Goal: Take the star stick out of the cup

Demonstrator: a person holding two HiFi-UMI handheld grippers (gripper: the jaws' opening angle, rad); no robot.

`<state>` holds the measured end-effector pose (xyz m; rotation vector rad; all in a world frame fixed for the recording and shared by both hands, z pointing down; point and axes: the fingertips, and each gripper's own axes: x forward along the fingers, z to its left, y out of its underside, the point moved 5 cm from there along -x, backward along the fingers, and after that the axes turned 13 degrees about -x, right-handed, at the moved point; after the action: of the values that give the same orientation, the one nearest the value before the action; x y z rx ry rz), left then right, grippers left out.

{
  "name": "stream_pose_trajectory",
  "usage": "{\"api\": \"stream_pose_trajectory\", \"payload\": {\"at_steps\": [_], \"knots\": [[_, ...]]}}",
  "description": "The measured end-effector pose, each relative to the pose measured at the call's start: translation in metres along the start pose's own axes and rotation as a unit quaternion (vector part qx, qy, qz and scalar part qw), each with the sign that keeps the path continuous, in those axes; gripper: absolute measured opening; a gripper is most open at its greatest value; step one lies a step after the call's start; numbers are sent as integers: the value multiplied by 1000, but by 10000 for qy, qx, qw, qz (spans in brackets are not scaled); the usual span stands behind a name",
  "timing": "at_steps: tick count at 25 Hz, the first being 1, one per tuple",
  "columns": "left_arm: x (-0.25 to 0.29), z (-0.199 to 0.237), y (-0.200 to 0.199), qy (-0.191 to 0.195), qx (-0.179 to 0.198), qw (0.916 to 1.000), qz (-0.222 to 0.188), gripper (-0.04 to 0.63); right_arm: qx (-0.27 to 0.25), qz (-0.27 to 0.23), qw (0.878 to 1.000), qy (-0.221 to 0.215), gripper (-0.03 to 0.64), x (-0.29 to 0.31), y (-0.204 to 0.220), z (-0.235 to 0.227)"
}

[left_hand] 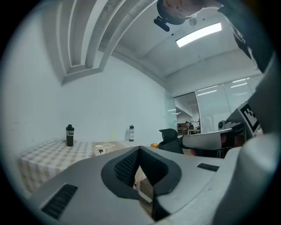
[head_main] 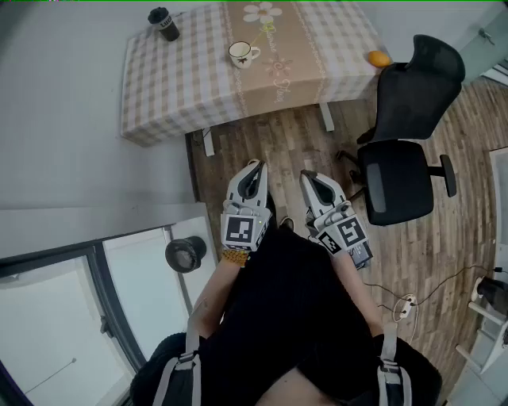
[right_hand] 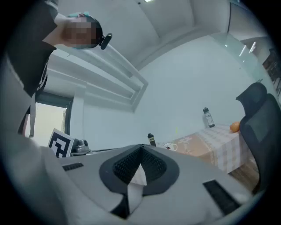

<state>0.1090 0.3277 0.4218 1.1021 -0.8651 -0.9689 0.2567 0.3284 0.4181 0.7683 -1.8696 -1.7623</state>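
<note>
Head view, looking steeply down. The person stands on a wood-plank floor [head_main: 278, 151], well apart from a table covered by a checked cloth with a tan floral runner [head_main: 159, 87]. On the runner stands a white ceramic cup with a red motif [head_main: 242, 54]. In the left gripper view, the thin yellow-green star stick [left_hand: 112, 133] rises tilted out of this cup, so it is not yet removed. A dark cylindrical bottle [head_main: 164, 24] stands near the table's far left corner, and a round orange fruit [head_main: 379, 58] lies at its right edge, just beside a black swivel office chair [head_main: 405, 135].

The left gripper [head_main: 255, 166] and the right gripper [head_main: 308, 176], each grey-white with a square-marker cube, are held side by side in front of the person's dark clothing, pointing toward the table. Each gripper's own view shows its jaws pressed together at the tips with nothing between them.
</note>
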Motion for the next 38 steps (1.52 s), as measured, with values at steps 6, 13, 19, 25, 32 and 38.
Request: {"api": "stream_pose_trajectory", "payload": {"at_steps": [6,13,19,25,32,38], "knots": [[16,19,-5,-72,-74,9999,-41,2,105,68,9998,170,5,19,6,-16],[38,45,-11,-216,-112,9997,-69,2,192,261,9992,252,5,51,14,-35],[67,72,-21,-311,-175,9993,-105,2,239,365,9987,278,5,88,13,-58],[104,102,-35,-271,-194,9994,-120,2,246,384,9986,283,5,134,7,-77],[122,121,-89,-267,-199,9994,-87,2,315,515,9979,234,6,174,-31,-78],[153,164,-88,-306,-309,9990,-136,2,265,543,9977,301,5,223,-23,-100]]}}
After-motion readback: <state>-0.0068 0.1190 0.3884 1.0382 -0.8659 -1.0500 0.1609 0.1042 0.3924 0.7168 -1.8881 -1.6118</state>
